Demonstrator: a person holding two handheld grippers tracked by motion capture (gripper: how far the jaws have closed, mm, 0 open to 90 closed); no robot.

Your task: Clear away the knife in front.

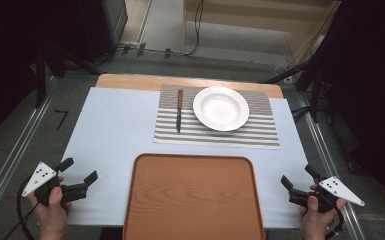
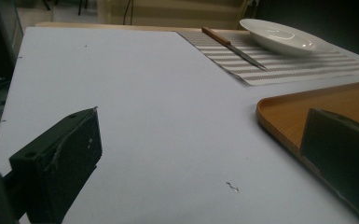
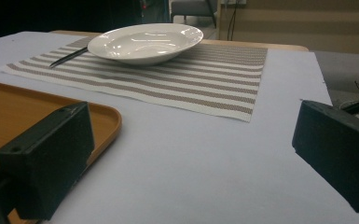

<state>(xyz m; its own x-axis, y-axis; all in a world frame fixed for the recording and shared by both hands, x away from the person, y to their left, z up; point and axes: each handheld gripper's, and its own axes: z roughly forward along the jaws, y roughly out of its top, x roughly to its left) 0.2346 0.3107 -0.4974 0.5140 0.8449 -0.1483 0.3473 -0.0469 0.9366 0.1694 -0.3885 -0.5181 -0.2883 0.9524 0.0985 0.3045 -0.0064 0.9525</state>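
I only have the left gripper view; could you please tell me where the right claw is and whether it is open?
Observer: The right claw is open, held just right of the tray, over the white table cover.
Operator: Thank you. Is anything on the tray?
Observer: No, the high view shows its whole wooden surface bare.
Operator: Is the plate fully on the placemat?
Observer: Yes, its whole rim lies within the striped placemat, right of the knife.
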